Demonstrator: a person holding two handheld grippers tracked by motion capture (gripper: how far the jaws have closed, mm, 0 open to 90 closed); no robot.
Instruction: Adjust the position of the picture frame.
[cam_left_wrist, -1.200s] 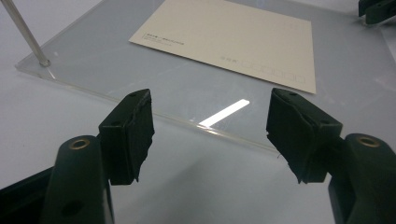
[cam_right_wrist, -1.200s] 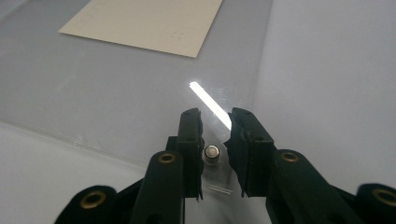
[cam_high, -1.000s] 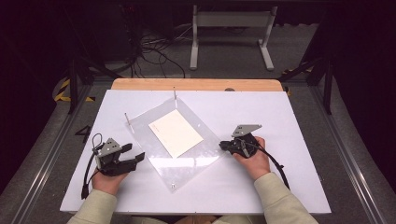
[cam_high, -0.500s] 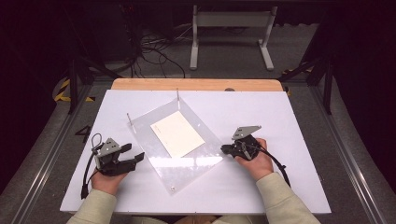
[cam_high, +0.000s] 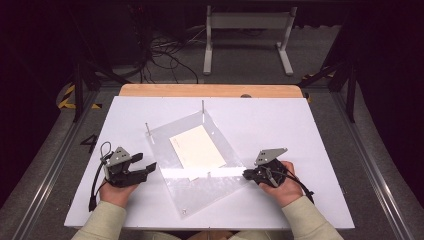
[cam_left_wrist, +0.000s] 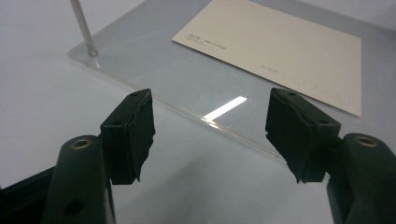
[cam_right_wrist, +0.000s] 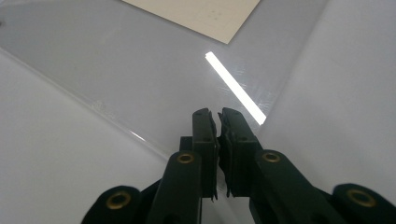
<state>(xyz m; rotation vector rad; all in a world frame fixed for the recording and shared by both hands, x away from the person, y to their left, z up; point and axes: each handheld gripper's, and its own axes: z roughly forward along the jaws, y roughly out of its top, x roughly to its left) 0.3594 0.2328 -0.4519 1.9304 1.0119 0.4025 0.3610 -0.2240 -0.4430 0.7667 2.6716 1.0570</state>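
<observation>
Acrylic sheet (cam_high: 200, 165) corner between shut right jaws

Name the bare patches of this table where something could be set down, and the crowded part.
Bare: the white table behind and right of the clear plate, and its left strip. Crowded: the front, around the left gripper and right gripper.

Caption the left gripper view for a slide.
Open hand-held gripper facing the edge of a clear sheet that carries a cream card and a corner pin.
</observation>
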